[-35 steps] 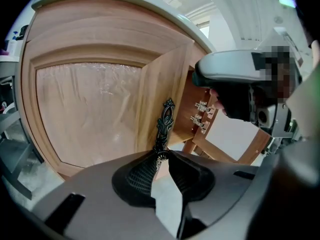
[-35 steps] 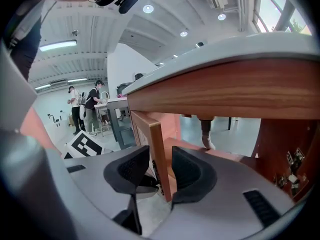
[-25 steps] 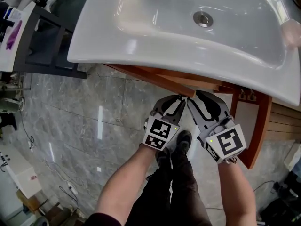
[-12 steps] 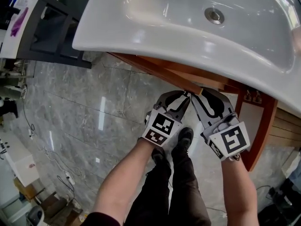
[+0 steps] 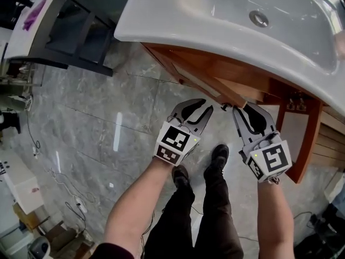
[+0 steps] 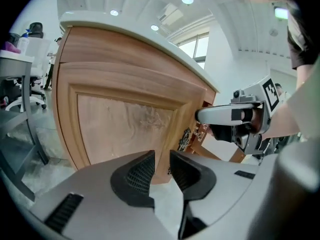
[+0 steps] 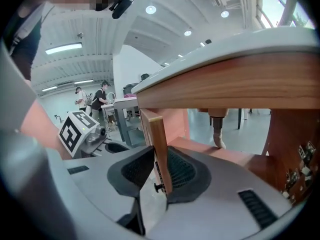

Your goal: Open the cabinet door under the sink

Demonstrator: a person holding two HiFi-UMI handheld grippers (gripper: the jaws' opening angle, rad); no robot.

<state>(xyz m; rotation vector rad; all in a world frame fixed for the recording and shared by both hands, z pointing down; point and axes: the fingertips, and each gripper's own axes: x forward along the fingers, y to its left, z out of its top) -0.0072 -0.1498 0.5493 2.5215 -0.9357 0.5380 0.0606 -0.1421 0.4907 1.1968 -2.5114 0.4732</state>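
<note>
Your left gripper, nearest: jaws opening, nothing between them. At its 3 o'clock, your right gripper is closing round the free edge of the cabinet door, ajar beneath the sink at 12. Gripping step; next, likely, secure hold and swing wide

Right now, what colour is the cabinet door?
The door is reddish-brown wood with a paler centre panel, clearest in the left gripper view.

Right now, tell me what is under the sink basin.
Under the sink basin stands a wooden cabinet. Past its partly open door show a drain pipe and hinges. The door covers the rest of the inside.
</note>
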